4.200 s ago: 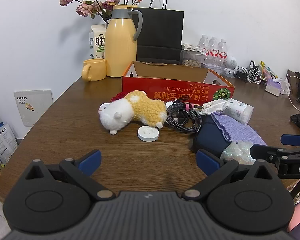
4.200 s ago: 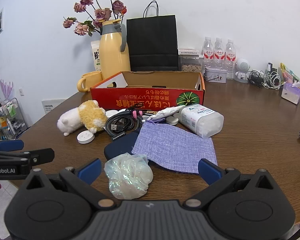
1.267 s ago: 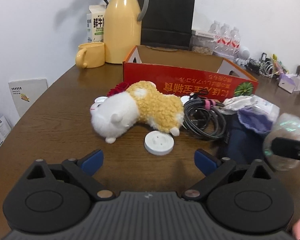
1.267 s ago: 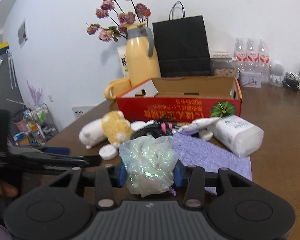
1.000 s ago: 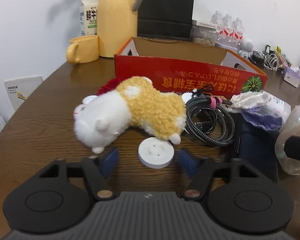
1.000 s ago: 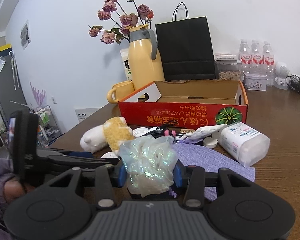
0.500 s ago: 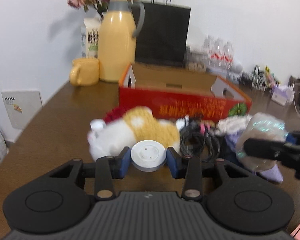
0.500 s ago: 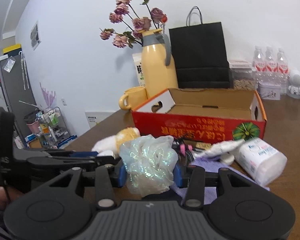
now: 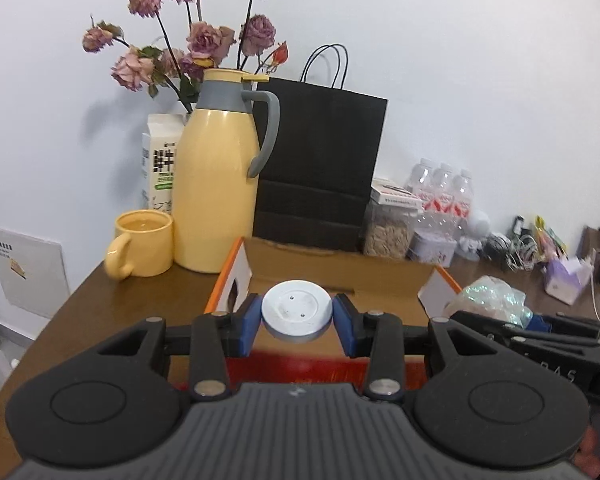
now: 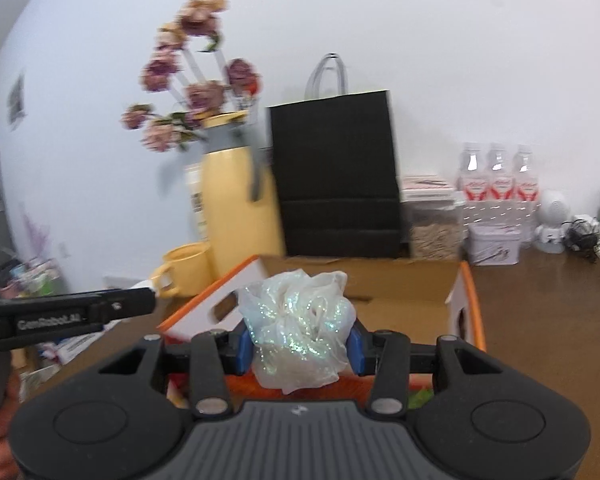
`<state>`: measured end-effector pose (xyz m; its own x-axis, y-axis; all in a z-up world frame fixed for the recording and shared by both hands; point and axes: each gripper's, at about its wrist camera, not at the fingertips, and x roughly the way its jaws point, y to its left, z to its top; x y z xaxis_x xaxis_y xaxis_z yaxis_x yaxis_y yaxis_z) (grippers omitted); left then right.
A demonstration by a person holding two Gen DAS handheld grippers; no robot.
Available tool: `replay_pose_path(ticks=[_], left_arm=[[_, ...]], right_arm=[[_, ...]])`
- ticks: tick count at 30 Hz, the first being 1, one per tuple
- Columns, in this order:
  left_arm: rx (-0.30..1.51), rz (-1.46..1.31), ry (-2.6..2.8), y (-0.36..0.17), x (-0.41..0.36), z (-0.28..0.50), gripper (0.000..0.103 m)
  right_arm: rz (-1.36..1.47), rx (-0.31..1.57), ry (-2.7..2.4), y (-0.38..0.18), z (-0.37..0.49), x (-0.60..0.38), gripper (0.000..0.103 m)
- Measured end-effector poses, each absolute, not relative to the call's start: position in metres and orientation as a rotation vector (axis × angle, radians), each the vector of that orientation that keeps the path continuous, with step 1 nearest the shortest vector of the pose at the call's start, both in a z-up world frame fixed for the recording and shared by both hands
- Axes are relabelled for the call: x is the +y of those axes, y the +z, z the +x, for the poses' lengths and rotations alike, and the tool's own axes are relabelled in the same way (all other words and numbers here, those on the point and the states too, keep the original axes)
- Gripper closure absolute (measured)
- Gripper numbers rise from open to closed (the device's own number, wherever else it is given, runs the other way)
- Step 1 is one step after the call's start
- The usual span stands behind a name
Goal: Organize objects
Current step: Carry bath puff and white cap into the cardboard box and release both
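Observation:
A round white disc [image 9: 297, 314] sits clamped between the blue pads of my left gripper [image 9: 297, 322], held in the air just before the near wall of the red cardboard box [image 9: 380, 276]. My right gripper [image 10: 298, 346] is shut on a crumpled glittery plastic bag [image 10: 296, 332], also raised in front of the open box [image 10: 412, 292]. In the left wrist view the bag [image 9: 494, 298] and the right gripper's arm appear at the right. The box's brown inside looks bare where it shows.
Behind the box stand a yellow jug [image 9: 216, 196] with dried roses, a yellow mug [image 9: 142, 242], a milk carton [image 9: 160, 164] and a black paper bag [image 9: 320, 168]. Water bottles [image 10: 496, 180], a jar, a tin and cables line the wall to the right.
The left gripper closed on the white disc and lifted it off the table. Both grippers rose and moved toward the box; the plush toy and cables dropped out of view.

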<state>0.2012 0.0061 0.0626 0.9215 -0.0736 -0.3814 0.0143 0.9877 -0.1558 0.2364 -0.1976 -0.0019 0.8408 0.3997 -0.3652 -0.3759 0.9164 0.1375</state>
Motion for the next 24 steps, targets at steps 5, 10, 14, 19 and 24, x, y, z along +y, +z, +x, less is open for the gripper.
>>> replay_pose_path(ticks=[5,10,14,19,24], left_arm=[[0.450,-0.177,0.004,0.051,-0.008,0.267,0.063],[0.525,-0.199,0.080,0.024,-0.014,0.313,0.063],[0.572,-0.152,0.074,0.008,-0.019,0.321,0.063],[0.533,-0.123,0.106,0.011,-0.023,0.314,0.000],[0.479,-0.136,0.096,0.021,-0.024,0.298,0.000]], right_arm=[[0.064,0.464,0.334,-0.019,0.304,-0.200,0.060],[0.078,0.565,0.273,-0.055,0.350,-0.202,0.060],[0.069,0.624,0.290,-0.070,0.358,-0.203,0.058],[0.078,0.619,0.272,-0.070,0.352,-0.207,0.030],[0.089,0.561,0.284,-0.058,0.339,-0.211,0.001]])
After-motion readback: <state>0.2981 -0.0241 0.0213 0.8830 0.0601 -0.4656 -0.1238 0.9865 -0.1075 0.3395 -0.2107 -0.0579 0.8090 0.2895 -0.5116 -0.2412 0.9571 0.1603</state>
